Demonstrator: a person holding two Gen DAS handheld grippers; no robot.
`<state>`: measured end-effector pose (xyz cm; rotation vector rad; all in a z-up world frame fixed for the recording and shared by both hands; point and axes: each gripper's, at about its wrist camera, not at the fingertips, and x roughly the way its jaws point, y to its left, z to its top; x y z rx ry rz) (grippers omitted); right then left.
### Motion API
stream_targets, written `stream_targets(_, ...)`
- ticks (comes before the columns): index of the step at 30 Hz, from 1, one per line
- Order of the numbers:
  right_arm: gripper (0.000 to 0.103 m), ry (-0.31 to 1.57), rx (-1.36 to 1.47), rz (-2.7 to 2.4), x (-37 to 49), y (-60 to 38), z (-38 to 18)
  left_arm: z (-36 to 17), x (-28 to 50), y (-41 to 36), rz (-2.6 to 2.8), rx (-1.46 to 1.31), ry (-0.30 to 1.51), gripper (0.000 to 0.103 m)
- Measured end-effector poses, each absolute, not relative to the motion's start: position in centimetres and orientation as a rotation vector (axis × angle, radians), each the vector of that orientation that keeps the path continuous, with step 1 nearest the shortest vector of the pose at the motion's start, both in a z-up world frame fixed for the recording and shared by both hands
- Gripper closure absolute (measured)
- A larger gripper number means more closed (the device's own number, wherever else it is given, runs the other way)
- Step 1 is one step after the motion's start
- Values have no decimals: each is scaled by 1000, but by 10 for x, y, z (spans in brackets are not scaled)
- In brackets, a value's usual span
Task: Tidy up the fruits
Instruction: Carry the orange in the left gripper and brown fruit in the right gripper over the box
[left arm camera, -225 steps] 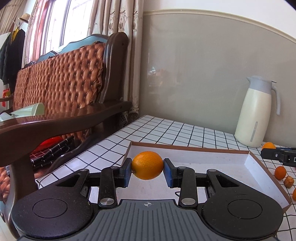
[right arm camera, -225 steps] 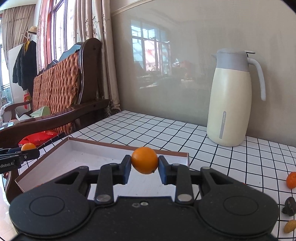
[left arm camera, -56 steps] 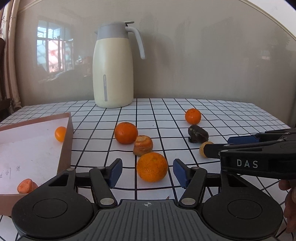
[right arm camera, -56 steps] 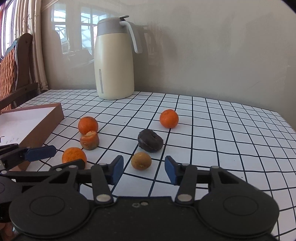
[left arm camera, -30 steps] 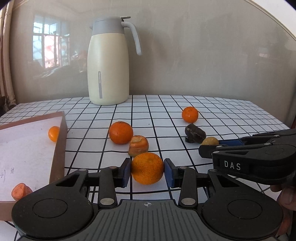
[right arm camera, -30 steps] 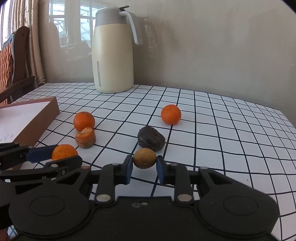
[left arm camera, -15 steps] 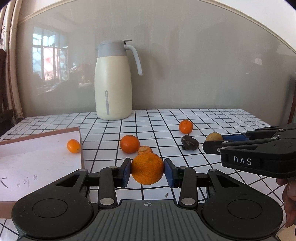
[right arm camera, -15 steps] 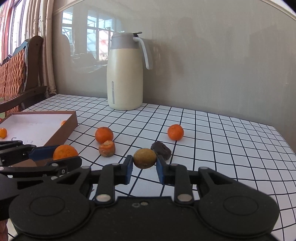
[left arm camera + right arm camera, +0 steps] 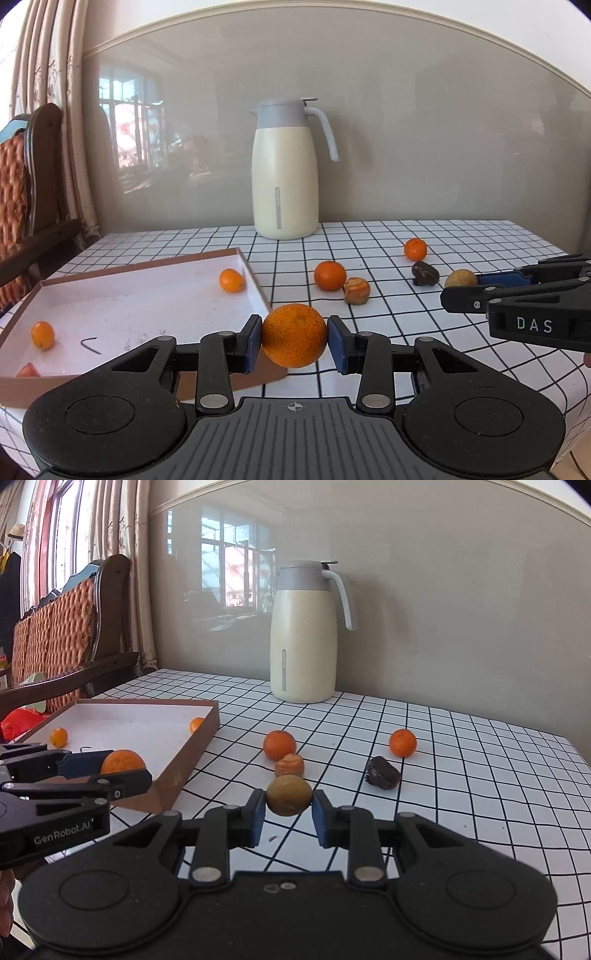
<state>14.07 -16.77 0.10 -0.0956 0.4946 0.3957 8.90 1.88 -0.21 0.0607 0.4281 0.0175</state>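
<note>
The left gripper (image 9: 294, 338) was clamped on a large orange (image 9: 294, 335), carried above the table near the right front corner of the shallow box (image 9: 255, 284). The right gripper (image 9: 289, 810) was clamped on a small brownish-yellow fruit (image 9: 289, 794), held over the checked tablecloth (image 9: 461, 775) to the right of the box.

To finish this step well, each fruit should probably be carried clear over the brown rim before the jaws part, and set low on the white floor so it does not roll. With both grippers close together, going in 1 at a time would avoid a knock — the left is nearer.

Inside the box lay 2 small oranges (image 9: 231, 280) (image 9: 42, 334) and a reddish piece (image 9: 27, 369) at the near edge. Left on the cloth were 2 oranges (image 9: 279, 744) (image 9: 402, 742), a half-peeled one (image 9: 290, 766) and a dark lump (image 9: 383, 772). The cream jug (image 9: 303, 635) stood well back, out of the way.
</note>
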Motion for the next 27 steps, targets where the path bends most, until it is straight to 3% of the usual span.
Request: stream_targets(27, 84, 428, -159, 651, 102, -57, 16, 10, 42, 124, 233, -15, 371, 64)
